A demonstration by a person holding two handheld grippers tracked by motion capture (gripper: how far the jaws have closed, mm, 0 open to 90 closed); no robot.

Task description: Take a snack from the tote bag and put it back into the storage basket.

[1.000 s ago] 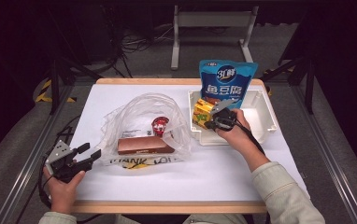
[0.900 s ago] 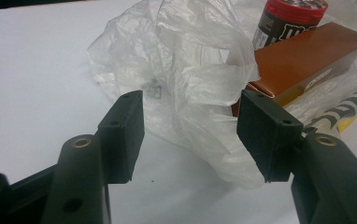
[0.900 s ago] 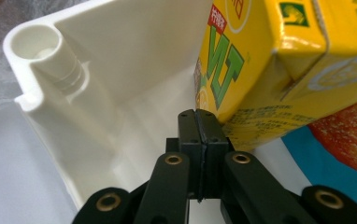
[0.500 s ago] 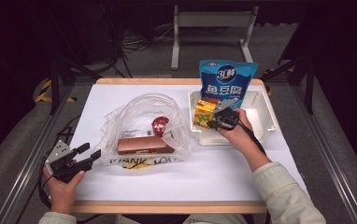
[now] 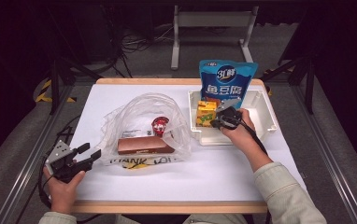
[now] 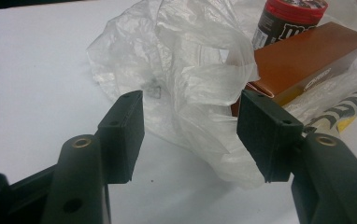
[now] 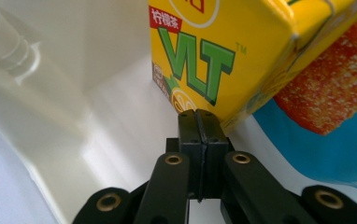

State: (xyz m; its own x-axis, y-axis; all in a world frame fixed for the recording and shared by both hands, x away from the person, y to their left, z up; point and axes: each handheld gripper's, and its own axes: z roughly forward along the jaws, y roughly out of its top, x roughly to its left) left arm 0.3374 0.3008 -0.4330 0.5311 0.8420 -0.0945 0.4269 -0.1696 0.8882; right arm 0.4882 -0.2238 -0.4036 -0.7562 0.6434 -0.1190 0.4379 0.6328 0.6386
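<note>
A yellow drink carton stands in the white bin at the right, in front of a blue snack pouch. My right gripper is inside the bin, jaws shut with nothing between them, tips against the carton's lower corner. My left gripper rests at the table's front left, open, pointing at the clear plastic bag. The bag holds a brown box and a red-capped jar.
The white table has free room along its front and at the back left. Its wooden edge runs at the near side. A metal stand and cables lie on the floor beyond the table.
The right hand has shifted slightly inside the bin by the carton. The left gripper has not moved.
</note>
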